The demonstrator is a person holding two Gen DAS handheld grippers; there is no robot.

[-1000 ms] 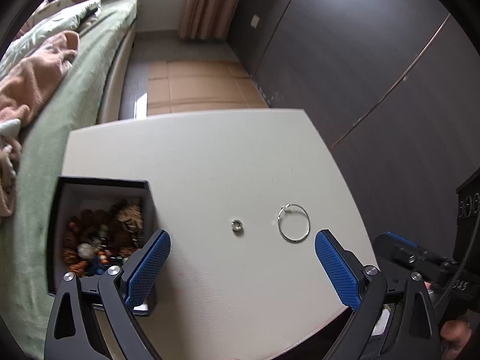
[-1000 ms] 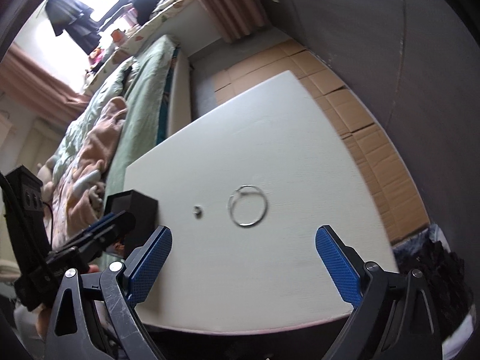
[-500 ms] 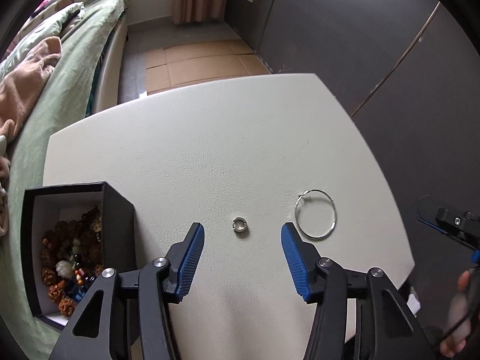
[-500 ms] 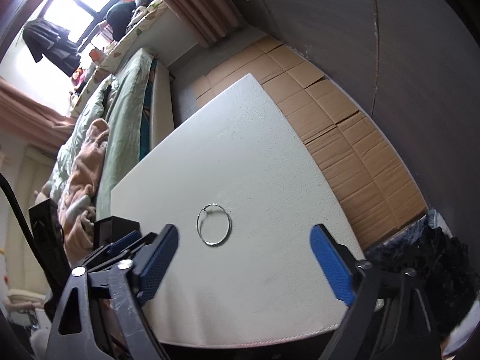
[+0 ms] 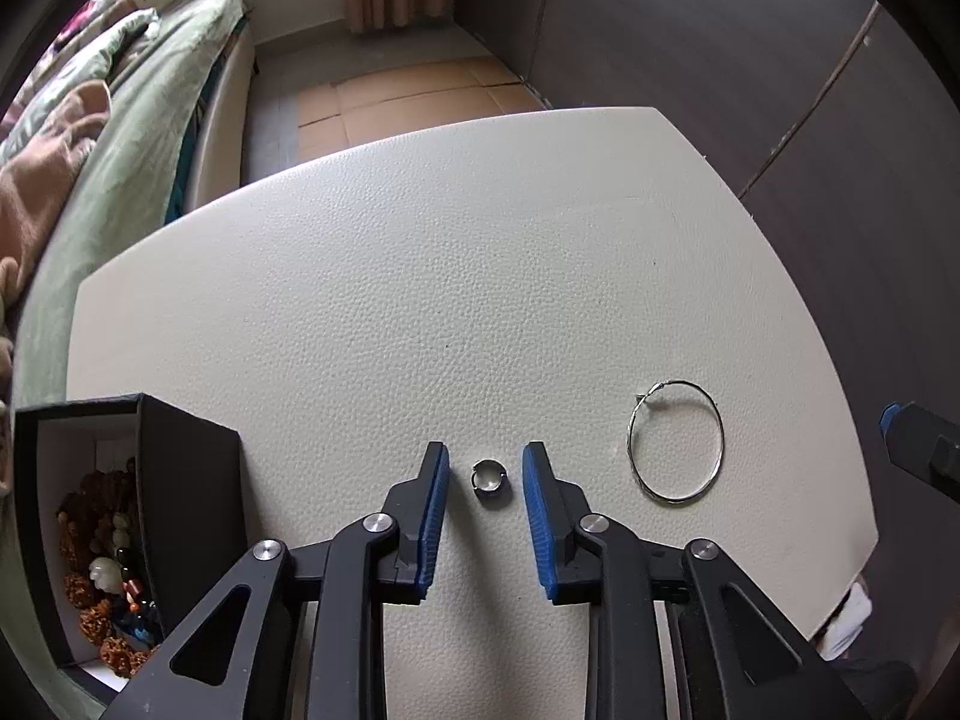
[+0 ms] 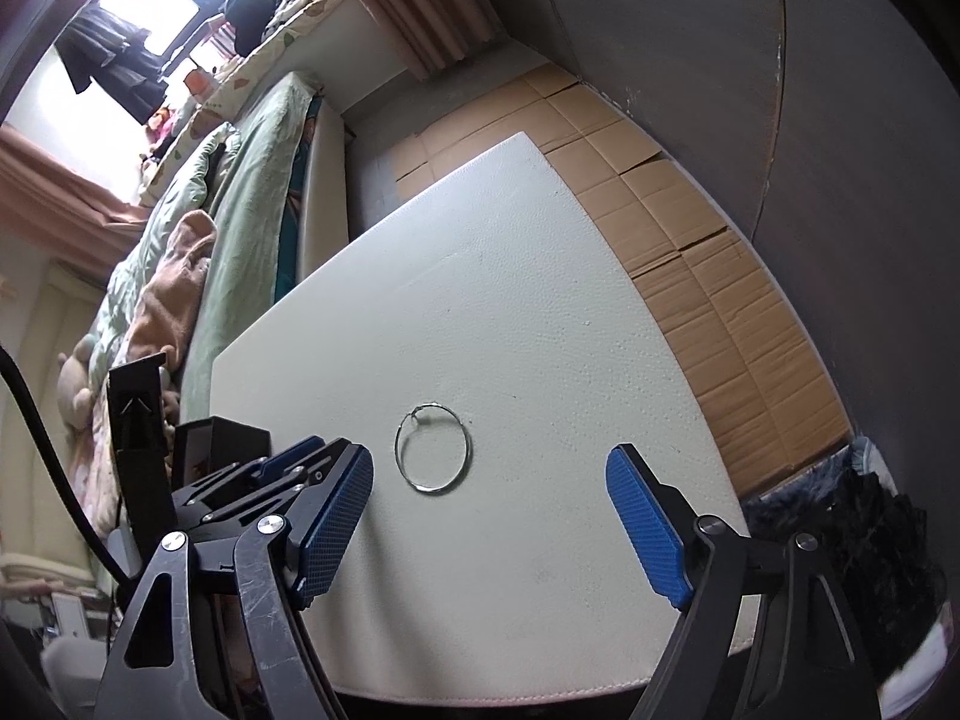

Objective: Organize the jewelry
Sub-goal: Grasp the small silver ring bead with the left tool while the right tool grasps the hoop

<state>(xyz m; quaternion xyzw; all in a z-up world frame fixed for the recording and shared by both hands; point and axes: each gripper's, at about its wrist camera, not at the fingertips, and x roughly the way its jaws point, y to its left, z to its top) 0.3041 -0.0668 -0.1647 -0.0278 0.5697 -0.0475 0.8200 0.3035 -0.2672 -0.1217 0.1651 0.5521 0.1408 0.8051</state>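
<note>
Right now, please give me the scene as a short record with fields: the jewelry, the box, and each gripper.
small ring: lies flat on the white table, between the left fingers, untouched
thin hoop: lies flat on the table, to the right of the ring
black box: open, at the table's left edge, beads inside
left gripper: narrowed around the ring, gaps on both sides
right gripper: wide open, empty, hoop just ahead of its fingers
</note>
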